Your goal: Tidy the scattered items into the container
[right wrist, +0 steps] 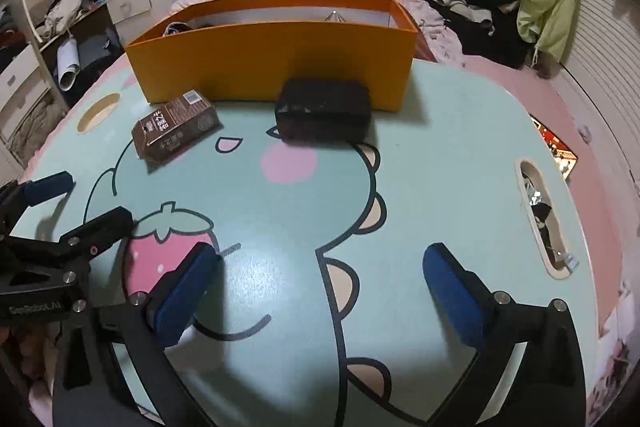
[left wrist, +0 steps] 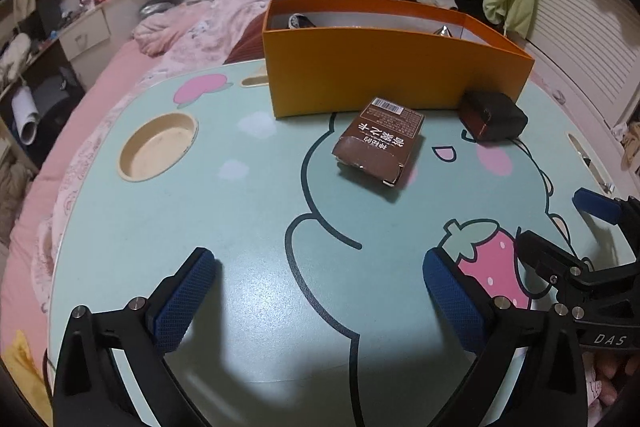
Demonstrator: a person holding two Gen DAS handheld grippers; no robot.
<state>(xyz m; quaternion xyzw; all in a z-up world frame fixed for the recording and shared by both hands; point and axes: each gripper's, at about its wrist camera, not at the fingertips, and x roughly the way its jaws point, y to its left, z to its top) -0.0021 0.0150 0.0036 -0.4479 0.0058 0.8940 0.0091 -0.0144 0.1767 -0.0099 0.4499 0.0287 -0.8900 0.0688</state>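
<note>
Both my left gripper and right gripper hang spread and empty near the table's front edge. I'd straddle the brown carton's narrow sides, squeezing lightly, then lift it into the orange box.

So the desk sits on top of a bed, and a box stands at the far edge of it. A carton lies on its side just in front of the box, toward its left half. To the right of the carton there's a small case pushed right up against the box's front wall. A round cup recess is sunk into the desk well off to the left. Both tools sit at the near edge, the left tool beside the right tool, well apart from the carton and case. Shelves run behind the bed on the left.
</note>
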